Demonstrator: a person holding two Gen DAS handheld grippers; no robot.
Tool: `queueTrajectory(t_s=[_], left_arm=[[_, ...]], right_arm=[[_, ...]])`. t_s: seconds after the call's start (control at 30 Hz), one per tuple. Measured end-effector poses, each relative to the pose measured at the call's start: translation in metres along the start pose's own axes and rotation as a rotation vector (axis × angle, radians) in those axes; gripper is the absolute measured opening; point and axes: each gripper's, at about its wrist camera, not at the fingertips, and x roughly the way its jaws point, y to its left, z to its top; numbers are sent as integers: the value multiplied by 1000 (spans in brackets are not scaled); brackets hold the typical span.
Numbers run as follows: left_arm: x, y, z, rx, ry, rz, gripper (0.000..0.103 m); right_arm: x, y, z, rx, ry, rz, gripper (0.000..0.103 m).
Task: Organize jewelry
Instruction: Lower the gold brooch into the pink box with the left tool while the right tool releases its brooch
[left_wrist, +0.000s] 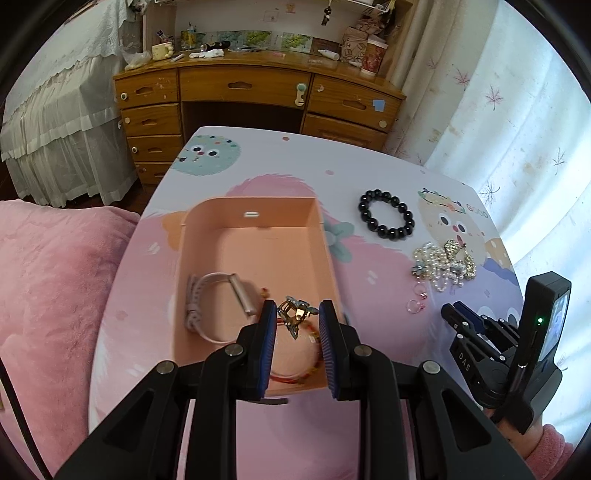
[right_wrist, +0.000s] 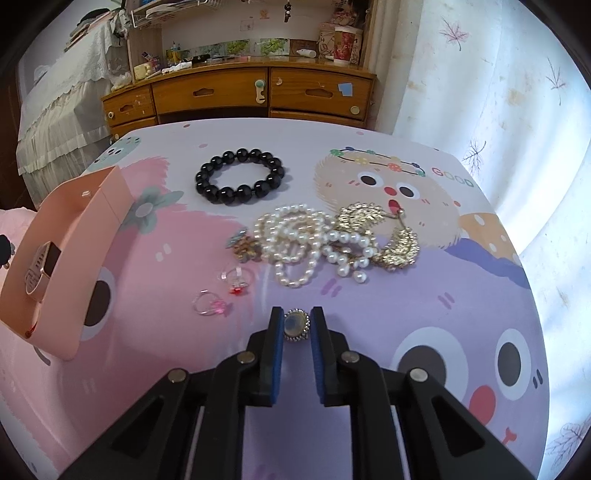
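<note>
A peach box (left_wrist: 207, 236) lies open on the cartoon-print table; it also shows at the left of the right wrist view (right_wrist: 99, 206). Inside are a pink watch (left_wrist: 207, 295) and a red cord bracelet (left_wrist: 295, 376). My left gripper (left_wrist: 297, 314) hovers over the box, its jaws apart, with a gold brooch (left_wrist: 295, 314) between the fingertips; contact is unclear. My right gripper (right_wrist: 296, 325) is closed on a round gold ring (right_wrist: 296, 325) at the table surface. It also shows in the left wrist view (left_wrist: 458, 317).
On the table lie a black bead bracelet (right_wrist: 240, 177), a pearl necklace (right_wrist: 310, 243) tangled with gold pieces (right_wrist: 399, 243), a small gold brooch (right_wrist: 245, 249) and two clear rings (right_wrist: 236, 280) (right_wrist: 210, 306). A wooden desk (left_wrist: 255, 88) stands behind, a pink blanket (left_wrist: 51, 288) at left.
</note>
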Motion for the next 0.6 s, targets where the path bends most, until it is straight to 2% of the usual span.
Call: queueTrajectory(t_s=[0.07,0.33,0.6], left_arm=[[-2,8,0,4,0,-3,21],[-5,39,2,48,19,-28,21],[-3,64,2,100,39,-73,21]], right_arm=[[-5,8,1,8,-3,5,9],[-25,50,10,2,-35,20,9],[-62,93,27,54,-108,123,9]])
